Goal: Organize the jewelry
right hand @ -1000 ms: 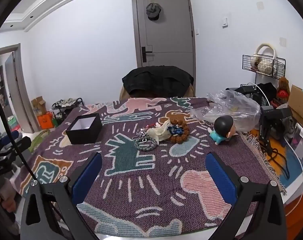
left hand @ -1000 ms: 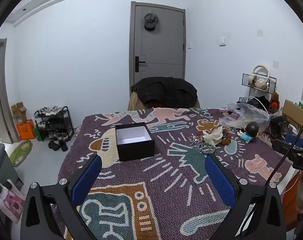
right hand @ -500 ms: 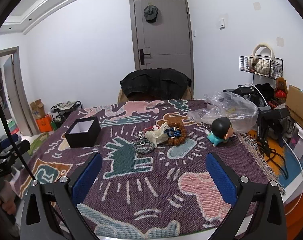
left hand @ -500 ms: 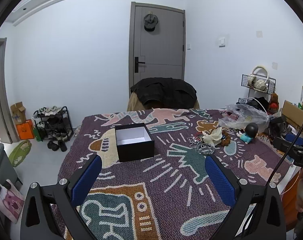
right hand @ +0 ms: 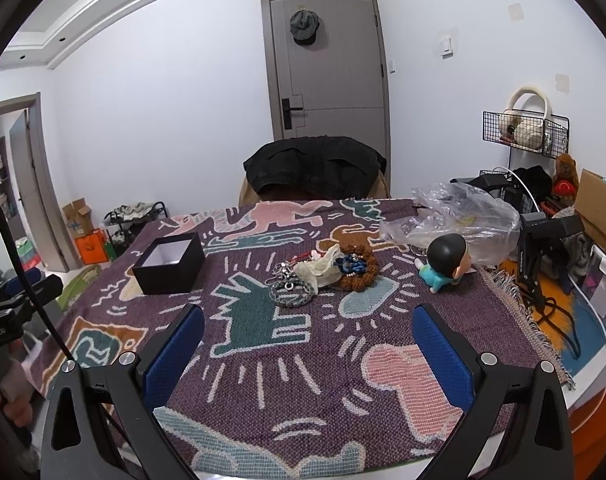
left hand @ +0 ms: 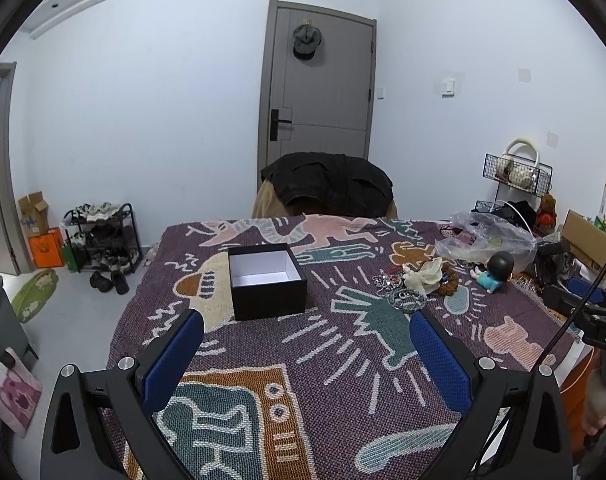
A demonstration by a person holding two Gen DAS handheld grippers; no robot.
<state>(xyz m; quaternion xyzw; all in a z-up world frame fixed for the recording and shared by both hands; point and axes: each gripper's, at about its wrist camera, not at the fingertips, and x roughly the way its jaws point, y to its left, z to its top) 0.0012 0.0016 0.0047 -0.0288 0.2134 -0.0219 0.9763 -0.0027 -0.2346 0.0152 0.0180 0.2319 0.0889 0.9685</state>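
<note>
Left hand-held gripper [left hand: 305, 354]: spread wide, empty, hovering above near edge of tabletop [left hand: 335, 392], aimed at black box [left hand: 266, 280]. Blue pads [left hand: 171, 360] well apart, touching nothing.

Right hand-held gripper [right hand: 307, 354]: also spread wide, empty, above near edge, aimed at jewelry pile [right hand: 323, 274].

Black box: open, white inside, looks empty, sitting toward left side of tabletop, nearer far edge than near edge. Well apart from both grippers.

Jewelry pile: heaped around middle of tabletop in right wrist view, right of black box with clear gap between. Contains grey coiled chain [right hand: 293, 294] at near-left of heap, cream pouch [right hand: 321, 268] in centre, brown bead bracelet [right hand: 363, 272] on right, blue beads [right hand: 349, 264] lying on bracelet. Pieces touching or overlapping; smaller items too tangled to tell apart.

Cartoon figurine [right hand: 447, 258] lying just right of pile, near right edge. Clear plastic bag [right hand: 459, 216] behind it at far right corner. Patterned cloth [right hand: 263, 320] covering whole tabletop.
</note>
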